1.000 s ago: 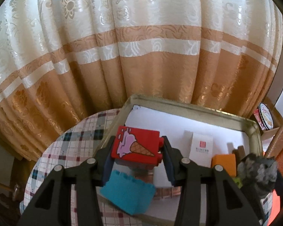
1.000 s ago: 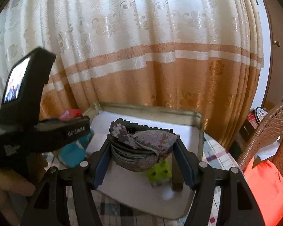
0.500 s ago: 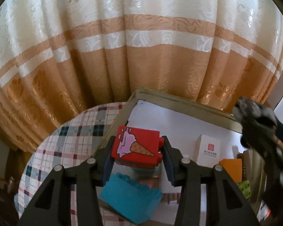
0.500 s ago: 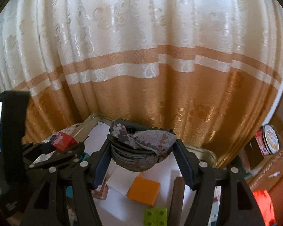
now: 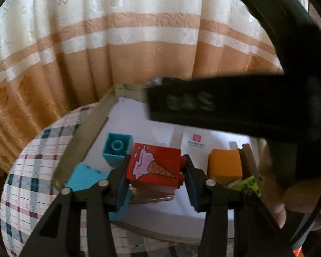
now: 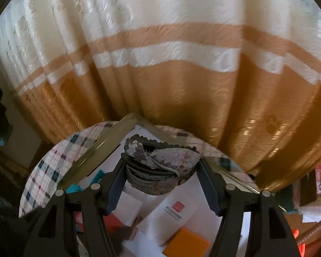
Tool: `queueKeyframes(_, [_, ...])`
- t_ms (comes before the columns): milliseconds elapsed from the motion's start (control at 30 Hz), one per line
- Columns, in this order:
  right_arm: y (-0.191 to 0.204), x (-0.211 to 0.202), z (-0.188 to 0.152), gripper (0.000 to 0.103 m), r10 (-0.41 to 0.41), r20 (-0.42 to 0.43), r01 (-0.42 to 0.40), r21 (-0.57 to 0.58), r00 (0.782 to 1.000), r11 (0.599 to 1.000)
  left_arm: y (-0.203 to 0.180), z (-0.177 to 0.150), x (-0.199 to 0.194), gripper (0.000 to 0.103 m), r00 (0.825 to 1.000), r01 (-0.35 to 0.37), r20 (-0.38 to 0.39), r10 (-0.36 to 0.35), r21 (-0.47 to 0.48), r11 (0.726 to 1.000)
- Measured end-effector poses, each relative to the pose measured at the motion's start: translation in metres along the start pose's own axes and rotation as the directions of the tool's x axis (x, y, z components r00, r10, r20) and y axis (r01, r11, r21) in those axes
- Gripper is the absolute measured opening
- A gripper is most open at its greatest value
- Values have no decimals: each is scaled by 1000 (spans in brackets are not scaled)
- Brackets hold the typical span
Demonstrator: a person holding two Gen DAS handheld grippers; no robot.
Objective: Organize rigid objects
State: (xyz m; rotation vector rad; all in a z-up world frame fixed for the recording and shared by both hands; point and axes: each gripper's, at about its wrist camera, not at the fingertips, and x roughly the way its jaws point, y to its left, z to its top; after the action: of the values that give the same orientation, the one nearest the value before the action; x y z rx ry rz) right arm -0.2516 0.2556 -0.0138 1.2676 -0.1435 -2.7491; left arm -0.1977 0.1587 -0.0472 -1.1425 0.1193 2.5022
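My left gripper (image 5: 155, 174) is shut on a red block with an ice-cream picture (image 5: 155, 163), held just above the white floor of a metal tray (image 5: 83, 132). In the left wrist view, a teal block (image 5: 117, 147), an orange block (image 5: 224, 166), a lime brick (image 5: 251, 185) and a small white box (image 5: 195, 142) lie in the tray. My right gripper (image 6: 161, 176) is shut on a grey sequinned hair clip (image 6: 160, 167), high over the tray's far part. The right gripper's black body (image 5: 235, 107) crosses the upper right of the left wrist view.
The tray sits on a round table with a plaid cloth (image 5: 32, 171). A cream and orange curtain (image 5: 139, 42) hangs close behind. A light-blue piece (image 5: 83, 175) leans at the tray's near left rim. The white box (image 6: 175, 208) and orange block (image 6: 187, 244) lie below the right gripper.
The right gripper swung left with the hair clip and now crosses above the left gripper. The left gripper sank and tilted down over the tray, bringing the teal block into view.
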Motion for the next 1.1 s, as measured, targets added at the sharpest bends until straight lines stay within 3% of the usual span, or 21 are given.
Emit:
queueKeyframes(300, [-10, 36, 10, 68, 123, -87, -115, 95, 989, 989, 1, 9, 18, 43, 999, -51, -6, 51, 10, 999])
queueKeyframes(467, [-7, 57, 3, 68, 124, -157, -109, 99, 980, 989, 0, 9, 24, 43, 998, -67, 7, 67, 44, 997])
queueKeyframes(600, [-14, 61, 2, 70, 129, -171, -108, 124, 977, 986, 4, 9, 25, 45, 998, -58, -5, 58, 11, 998])
queueKeyframes(733, [-24, 50, 1, 71, 167, -156, -143, 157, 974, 977, 7, 10, 30, 65, 999, -40, -27, 40, 8, 999])
queueKeyframes(833, [-34, 31, -2, 77, 151, -102, -128, 200, 983, 971, 6, 11, 25, 77, 999, -25, -27, 25, -3, 1000])
queueKeyframes(967, [-43, 1, -8, 83, 127, -29, -118, 215, 991, 970, -2, 9, 8, 100, 997, -79, 24, 79, 16, 997])
queueKeyframes(1033, [-45, -9, -11, 86, 117, -20, -110, 220, 993, 969, -3, 9, 2, 103, 993, -104, 49, 103, 22, 994])
queueKeyframes(1100, [-48, -17, -16, 87, 111, -13, -105, 239, 994, 965, 2, 10, -2, 103, 997, -69, 40, 69, -5, 998])
